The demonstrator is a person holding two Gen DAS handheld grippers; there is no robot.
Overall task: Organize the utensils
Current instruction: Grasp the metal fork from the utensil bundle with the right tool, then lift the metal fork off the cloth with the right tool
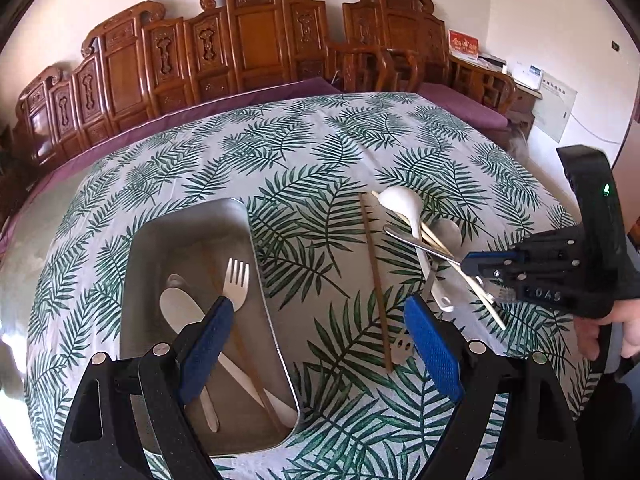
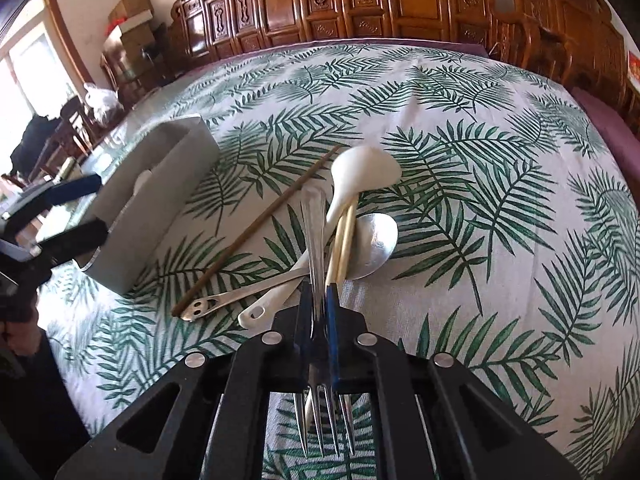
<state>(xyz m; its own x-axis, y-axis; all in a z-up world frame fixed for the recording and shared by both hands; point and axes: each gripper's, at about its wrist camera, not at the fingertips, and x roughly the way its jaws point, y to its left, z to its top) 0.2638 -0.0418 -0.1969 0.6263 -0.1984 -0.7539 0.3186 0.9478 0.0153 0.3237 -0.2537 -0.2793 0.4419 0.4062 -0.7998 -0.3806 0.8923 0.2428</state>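
The right gripper (image 2: 319,312), tilted down over the leaf-print tablecloth (image 2: 460,128), clamps a steel fork (image 2: 316,240) above the utensil pile; the left gripper (image 1: 320,344) hangs wide open, empty, over the metal tray (image 1: 192,240).

Both grippers are matte black plastic frames with angular cut-out openings and round silver screw heads at the linkage joints. The left gripper (image 1: 320,340) carries long fingers faced with blue pads (image 1: 434,346) textured in a fine diamond grid. The right gripper (image 2: 320,312) has the same blue-padded fingers; from the left wrist camera its black body shows raised lettering, small dark bolts and a glowing green indicator light (image 1: 607,189).
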